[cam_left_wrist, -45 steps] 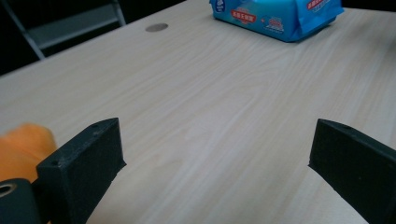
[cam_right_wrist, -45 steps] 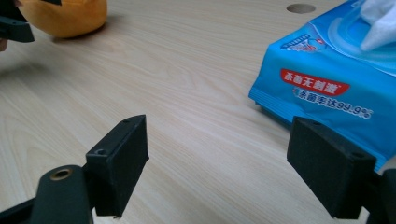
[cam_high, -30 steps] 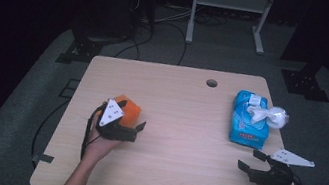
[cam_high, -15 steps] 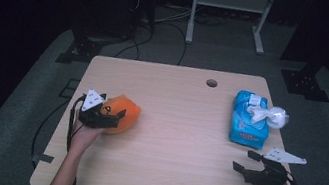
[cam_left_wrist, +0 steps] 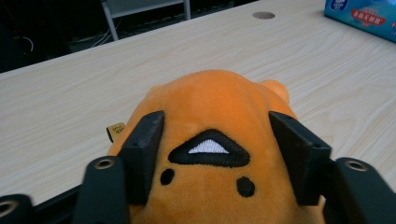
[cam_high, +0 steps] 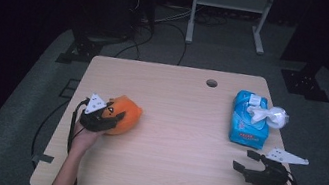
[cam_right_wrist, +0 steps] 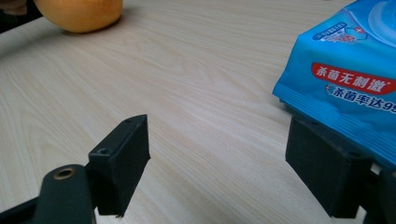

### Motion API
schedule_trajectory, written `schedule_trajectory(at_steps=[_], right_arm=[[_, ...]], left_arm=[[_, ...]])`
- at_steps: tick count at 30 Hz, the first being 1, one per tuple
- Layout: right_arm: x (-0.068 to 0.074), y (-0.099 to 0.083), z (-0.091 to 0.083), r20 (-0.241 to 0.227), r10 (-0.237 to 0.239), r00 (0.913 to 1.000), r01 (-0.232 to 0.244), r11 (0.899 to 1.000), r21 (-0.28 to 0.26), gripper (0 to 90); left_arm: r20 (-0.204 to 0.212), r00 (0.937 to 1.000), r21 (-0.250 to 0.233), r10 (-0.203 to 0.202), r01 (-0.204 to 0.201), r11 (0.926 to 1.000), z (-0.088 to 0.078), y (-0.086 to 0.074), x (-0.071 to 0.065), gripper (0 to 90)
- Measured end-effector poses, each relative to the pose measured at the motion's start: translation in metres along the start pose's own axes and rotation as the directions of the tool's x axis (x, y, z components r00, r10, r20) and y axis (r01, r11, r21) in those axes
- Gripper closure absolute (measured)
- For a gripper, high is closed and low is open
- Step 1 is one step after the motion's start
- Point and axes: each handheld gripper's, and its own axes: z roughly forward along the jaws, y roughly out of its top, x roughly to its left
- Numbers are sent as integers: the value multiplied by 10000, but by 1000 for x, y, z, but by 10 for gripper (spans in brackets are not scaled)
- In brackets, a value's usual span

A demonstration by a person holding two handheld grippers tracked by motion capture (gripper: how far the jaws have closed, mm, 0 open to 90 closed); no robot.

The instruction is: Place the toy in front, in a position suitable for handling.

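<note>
Now the left gripper [cam_high: 108, 119], held low and level, has just closed on the orange plush toy [cam_high: 124, 112].

In your left gripper view, the bottom edge cut off the orange plush toy [cam_left_wrist: 210, 121] below its stitched triangle, and the blue wipes pack [cam_left_wrist: 369, 16] showed just a corner at the top right, far beyond the toy. In your right gripper view, that toy [cam_right_wrist: 79, 14] was cropped at the top edge. From above, the print on the pack [cam_high: 248, 127] was too small to read.
</note>
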Motion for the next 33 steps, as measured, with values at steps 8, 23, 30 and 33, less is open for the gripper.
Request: schedule_trajectory(at_steps=[8,23,30,33], right_arm=[[-1,0,-3,7,178,9998,-178,9997,-182,208],[-5,-3,-4,128,396,9991,-394,9992,-107,208],[-6,-4,-3,161,442,9989,-441,9990,-29,209],[-5,-4,-4,139,464,9988,-463,9989,-86,209]], left_arm=[[652,9929,-1099,-993,1060,9883,-13,11,1,478],[3644,9254,-1416,1044,-558,9883,16,56,-88,477],[4702,8714,-1286,1398,-890,9877,35,48,-123,477],[4990,8542,-1151,1459,-1015,9881,42,43,-134,476]])
